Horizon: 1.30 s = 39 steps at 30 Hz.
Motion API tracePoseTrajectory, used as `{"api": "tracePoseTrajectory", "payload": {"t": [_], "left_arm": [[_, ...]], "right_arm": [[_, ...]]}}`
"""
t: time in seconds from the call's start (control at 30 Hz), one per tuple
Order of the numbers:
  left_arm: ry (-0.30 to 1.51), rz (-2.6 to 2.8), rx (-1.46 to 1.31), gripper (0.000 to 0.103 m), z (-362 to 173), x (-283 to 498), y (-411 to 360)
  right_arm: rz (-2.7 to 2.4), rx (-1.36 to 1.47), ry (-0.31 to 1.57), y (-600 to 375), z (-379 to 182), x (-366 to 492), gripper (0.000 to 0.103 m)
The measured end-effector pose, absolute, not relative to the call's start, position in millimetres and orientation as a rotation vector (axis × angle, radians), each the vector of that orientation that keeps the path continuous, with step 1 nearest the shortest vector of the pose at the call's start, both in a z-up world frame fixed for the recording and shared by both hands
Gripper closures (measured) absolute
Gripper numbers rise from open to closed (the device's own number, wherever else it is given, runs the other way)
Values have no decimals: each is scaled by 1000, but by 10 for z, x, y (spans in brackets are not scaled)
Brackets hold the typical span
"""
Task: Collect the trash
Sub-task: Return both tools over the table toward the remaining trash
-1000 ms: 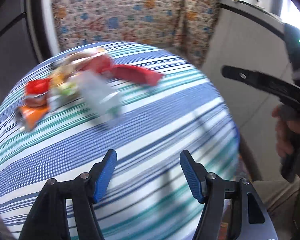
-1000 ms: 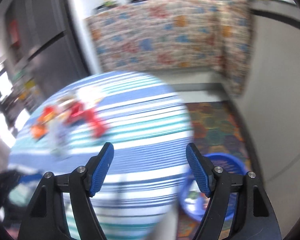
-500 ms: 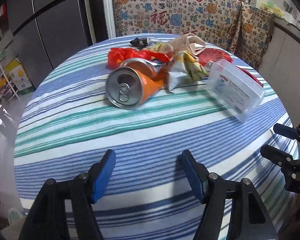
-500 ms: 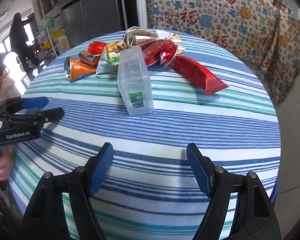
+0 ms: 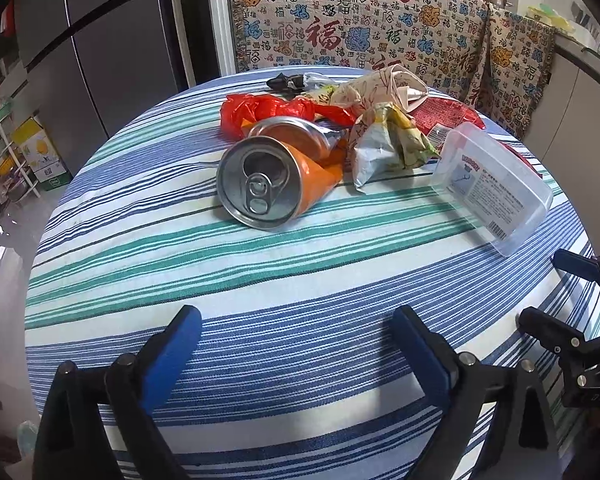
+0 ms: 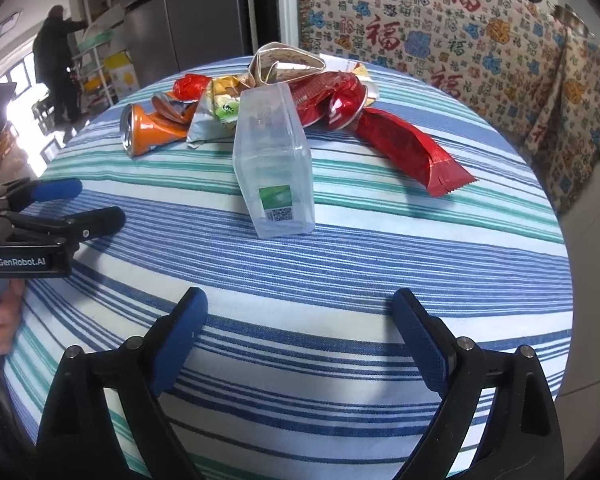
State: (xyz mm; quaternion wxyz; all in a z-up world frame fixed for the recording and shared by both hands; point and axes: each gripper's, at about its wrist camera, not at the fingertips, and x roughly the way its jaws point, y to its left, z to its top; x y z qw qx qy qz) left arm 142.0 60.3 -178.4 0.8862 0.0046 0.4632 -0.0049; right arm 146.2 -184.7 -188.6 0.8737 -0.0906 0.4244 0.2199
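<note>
A heap of trash lies on the far half of a round striped table (image 5: 300,300): a crushed orange can (image 5: 268,184) (image 6: 148,130), a crumpled pale wrapper (image 5: 388,144), red wrappers (image 5: 260,110), a long red packet (image 6: 412,148) and a clear plastic box (image 5: 496,184) (image 6: 274,160). My left gripper (image 5: 296,330) hovers over the near stripes, jaws opening, nothing between them. My right gripper (image 6: 300,316) hangs short of the clear box, jaws opening too, empty. Each gripper shows at the edge of the other's view, the left gripper (image 6: 88,204) and the right gripper (image 5: 552,292).
A patterned cloth (image 5: 360,20) covers furniture behind the table. A dark fridge (image 5: 100,40) stands at the back left, with a rack and boxes (image 5: 36,152) beside it. A person (image 6: 56,60) stands far off near a shelf. A hand (image 6: 0,320) grips the left tool's handle.
Both views swung from a blurred sweep to a steady look at the trash heap. Over the last half second the hands stayed put and both pairs of jaws spread wider.
</note>
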Motion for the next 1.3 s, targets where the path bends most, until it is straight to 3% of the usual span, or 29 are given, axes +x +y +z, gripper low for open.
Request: {"api": "tracePoseTrajectory", "payload": {"t": [1.3], "left_arm": [[965, -9, 11, 4, -1769, 1417, 608]], "right_arm": [[458, -191, 894, -1883, -1891, 1465, 3]]}}
